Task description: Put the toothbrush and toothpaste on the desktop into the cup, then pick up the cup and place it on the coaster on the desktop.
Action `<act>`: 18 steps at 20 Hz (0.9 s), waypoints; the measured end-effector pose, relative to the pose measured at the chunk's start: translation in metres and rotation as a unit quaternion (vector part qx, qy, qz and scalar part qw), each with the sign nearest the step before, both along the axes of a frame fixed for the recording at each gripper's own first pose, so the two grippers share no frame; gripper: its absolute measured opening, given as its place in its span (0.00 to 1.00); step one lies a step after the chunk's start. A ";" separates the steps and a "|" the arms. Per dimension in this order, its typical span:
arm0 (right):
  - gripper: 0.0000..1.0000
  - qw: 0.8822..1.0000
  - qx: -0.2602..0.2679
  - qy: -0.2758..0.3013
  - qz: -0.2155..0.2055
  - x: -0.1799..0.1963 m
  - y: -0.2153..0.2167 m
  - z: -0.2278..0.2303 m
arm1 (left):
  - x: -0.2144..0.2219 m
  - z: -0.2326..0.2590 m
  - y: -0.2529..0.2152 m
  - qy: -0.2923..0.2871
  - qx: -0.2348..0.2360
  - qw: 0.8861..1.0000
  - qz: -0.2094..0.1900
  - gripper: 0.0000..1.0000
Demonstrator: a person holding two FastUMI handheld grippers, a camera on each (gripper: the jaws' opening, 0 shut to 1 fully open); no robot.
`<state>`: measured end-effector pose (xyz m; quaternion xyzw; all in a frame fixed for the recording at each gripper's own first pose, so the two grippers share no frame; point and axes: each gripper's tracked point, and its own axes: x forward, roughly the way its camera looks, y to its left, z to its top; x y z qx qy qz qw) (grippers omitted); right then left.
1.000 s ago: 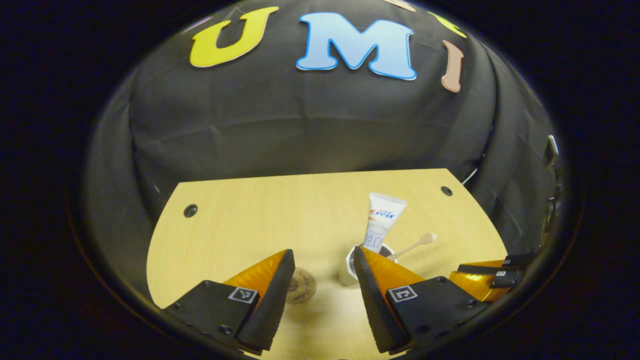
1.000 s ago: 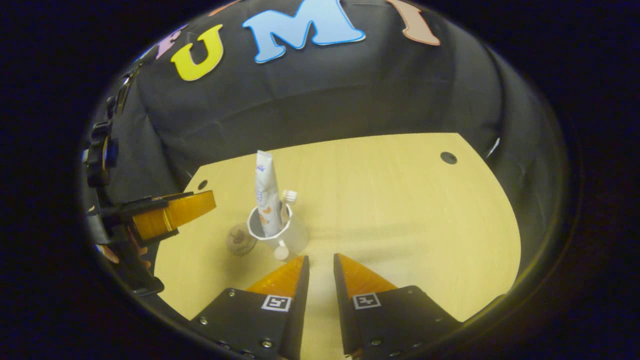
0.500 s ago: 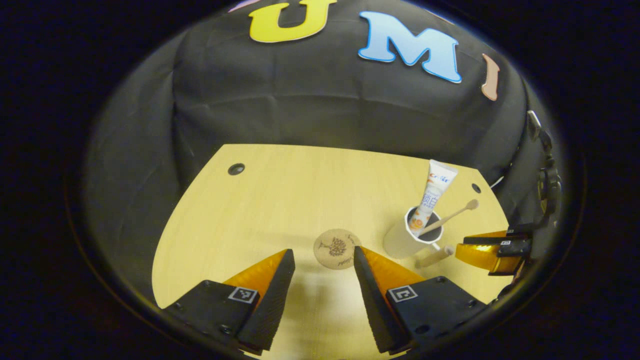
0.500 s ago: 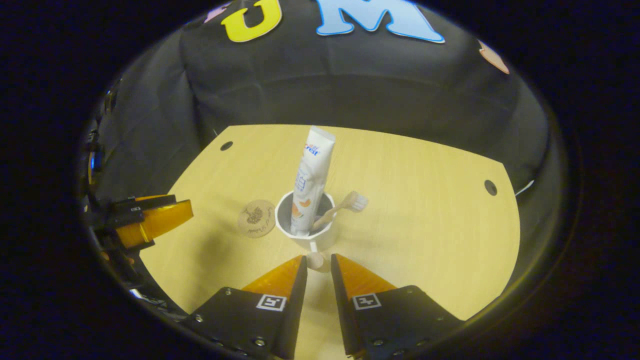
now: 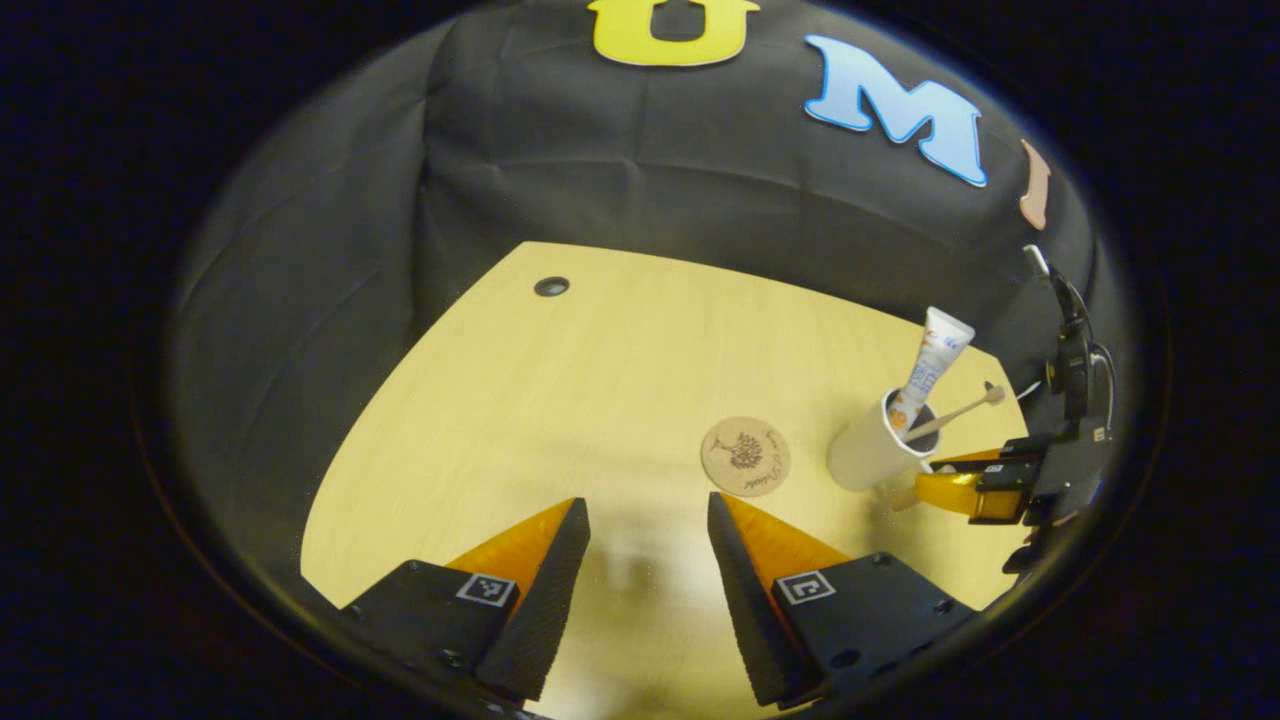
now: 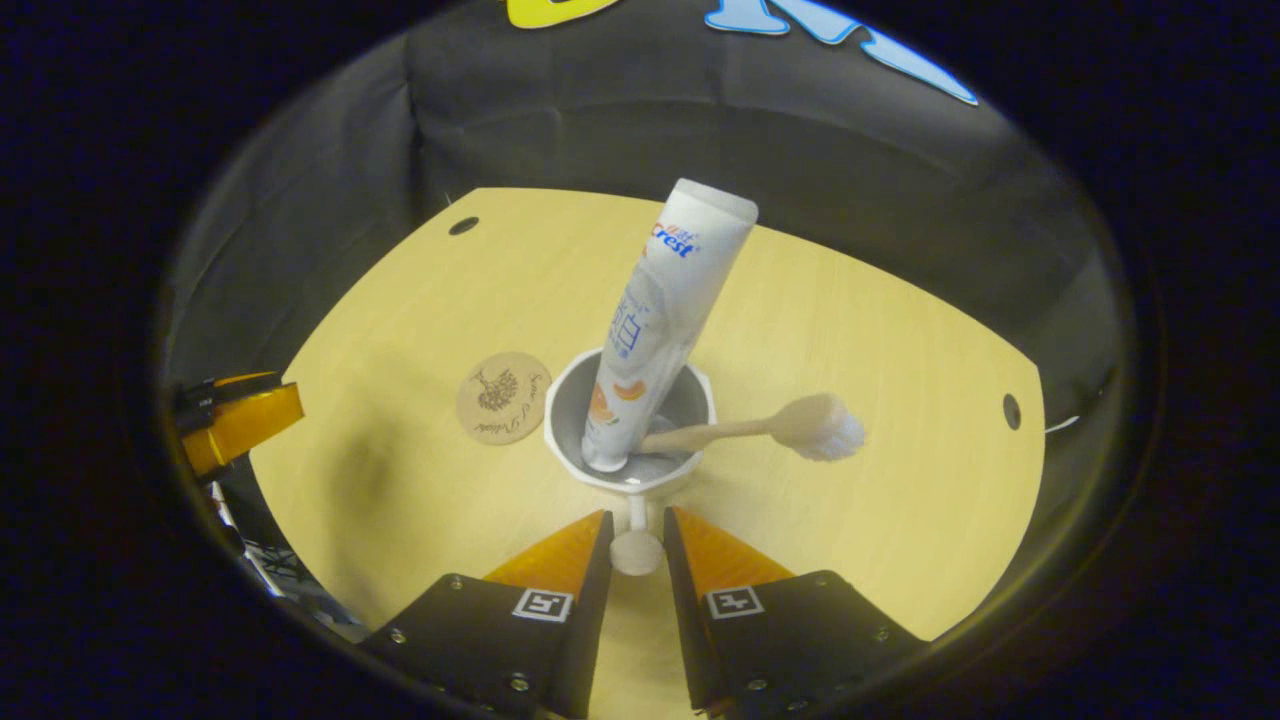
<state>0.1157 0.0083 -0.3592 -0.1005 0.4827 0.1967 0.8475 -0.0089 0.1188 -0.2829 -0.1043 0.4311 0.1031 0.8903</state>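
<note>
Both items stand in cup [image 6: 630, 440]

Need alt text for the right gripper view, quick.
The right gripper brackets the handle knob of a white cup holding an upright toothpaste and a leaning toothbrush. A round coaster lies beside it on the wooden desktop.

Your right gripper [image 6: 637, 535] has its fingers [image 6: 570, 550] either side of the cup [image 6: 630, 478] handle knob.
Toothpaste [image 6: 660, 320] and toothbrush [image 6: 760, 430] sit inside; coaster [image 6: 503, 397] lies just beside it on the counter [image 6: 880, 330].
</note>
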 end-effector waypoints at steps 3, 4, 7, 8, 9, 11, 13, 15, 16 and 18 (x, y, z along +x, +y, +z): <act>0.34 1.000 -0.005 0.013 0.001 0.003 0.001 -0.014 | -0.006 -0.001 0.008 0.004 0.001 1.000 0.014 0.80; 0.35 1.000 -0.008 0.017 0.002 0.003 0.001 -0.017 | -0.008 -0.004 0.008 0.005 0.001 1.000 0.018 0.75; 0.34 1.000 -0.017 0.024 0.006 0.004 0.001 -0.024 | -0.012 -0.006 0.012 0.008 0.001 1.000 0.024 0.80; 0.34 0.999 -0.017 0.026 0.009 0.005 0.002 -0.025 | -0.013 -0.008 0.011 0.009 0.000 1.000 0.026 0.80; 0.35 0.999 -0.020 0.025 0.010 0.005 0.003 -0.027 | -0.014 -0.011 0.011 0.011 -0.001 1.000 0.027 0.80; 0.35 0.999 -0.028 0.022 0.011 0.009 0.003 -0.028 | -0.017 -0.012 0.013 0.015 -0.001 1.000 0.028 0.80; 0.28 0.999 -0.033 0.011 0.014 0.010 0.004 -0.028 | -0.022 -0.012 0.015 0.018 -0.002 0.999 0.030 0.80; 0.26 0.999 -0.034 0.007 0.018 0.012 0.005 -0.028 | -0.024 -0.013 0.016 0.020 -0.006 0.999 0.033 0.80; 0.21 0.999 -0.034 0.005 0.016 0.011 0.005 -0.026 | -0.024 -0.015 0.013 0.022 -0.006 0.999 0.034 0.80; 0.22 0.999 -0.030 0.003 0.010 0.014 0.008 -0.027 | -0.026 -0.015 0.013 0.023 -0.007 0.999 0.035 0.80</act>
